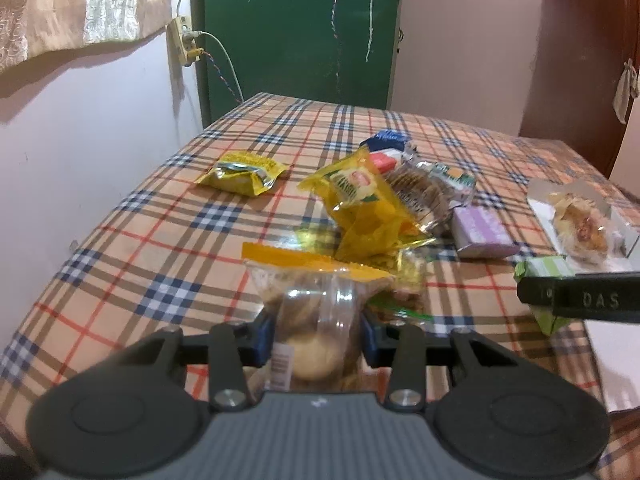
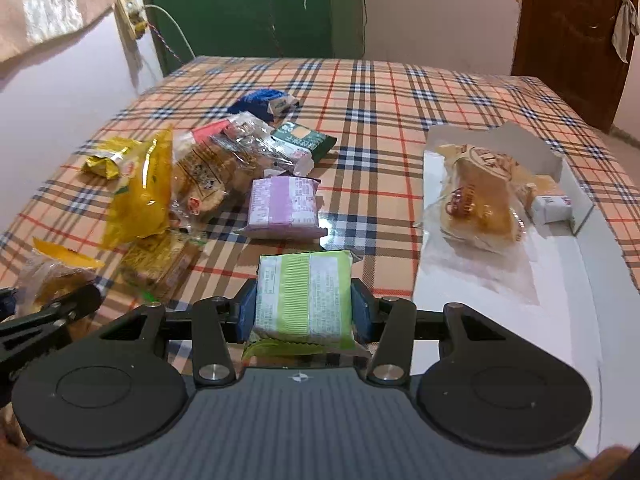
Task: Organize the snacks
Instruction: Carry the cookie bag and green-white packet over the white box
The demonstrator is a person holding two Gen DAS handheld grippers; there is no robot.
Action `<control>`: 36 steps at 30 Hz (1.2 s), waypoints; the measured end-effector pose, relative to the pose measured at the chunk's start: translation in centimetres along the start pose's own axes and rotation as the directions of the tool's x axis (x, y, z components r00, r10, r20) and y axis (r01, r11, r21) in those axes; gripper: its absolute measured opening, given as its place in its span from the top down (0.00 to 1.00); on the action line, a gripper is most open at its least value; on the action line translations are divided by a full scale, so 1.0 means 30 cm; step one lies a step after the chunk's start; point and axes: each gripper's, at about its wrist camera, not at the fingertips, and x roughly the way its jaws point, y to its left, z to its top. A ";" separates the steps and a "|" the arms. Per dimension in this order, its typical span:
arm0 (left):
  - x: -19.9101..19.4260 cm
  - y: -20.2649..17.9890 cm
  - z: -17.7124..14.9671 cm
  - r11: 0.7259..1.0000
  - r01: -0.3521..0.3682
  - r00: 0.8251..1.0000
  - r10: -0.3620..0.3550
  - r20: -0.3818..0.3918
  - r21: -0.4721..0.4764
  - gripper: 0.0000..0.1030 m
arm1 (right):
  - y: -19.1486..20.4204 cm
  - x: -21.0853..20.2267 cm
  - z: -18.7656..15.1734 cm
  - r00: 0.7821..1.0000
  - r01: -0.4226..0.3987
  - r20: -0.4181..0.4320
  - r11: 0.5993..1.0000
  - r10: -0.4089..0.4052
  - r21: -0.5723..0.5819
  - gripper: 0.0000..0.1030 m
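Two held packets (image 2: pixel 304 300) (image 1: pixel 316 320) — one per gripper

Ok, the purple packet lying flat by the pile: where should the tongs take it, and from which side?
Grip the purple packet across its two long plain sides, coming from above on its near side; it lies flat, with bare tablecloth to its right, while its sealed ends are thin.

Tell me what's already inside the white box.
The white box holds a clear-wrapped pastry and a small white packet near its far end. The box's near part looks bare; anything under the pastry is covered.
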 end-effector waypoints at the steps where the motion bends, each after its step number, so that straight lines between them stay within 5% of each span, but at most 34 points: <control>1: -0.008 -0.002 0.003 1.000 0.001 1.000 -0.001 0.004 -0.004 0.61 | -0.004 -0.014 0.001 1.000 -0.005 0.004 1.000 0.005 0.005 0.43; 36: -0.204 -0.164 0.092 0.998 0.049 0.992 -0.054 0.110 0.047 0.61 | -0.098 -0.348 -0.012 0.989 0.014 0.145 0.999 -0.018 0.031 0.43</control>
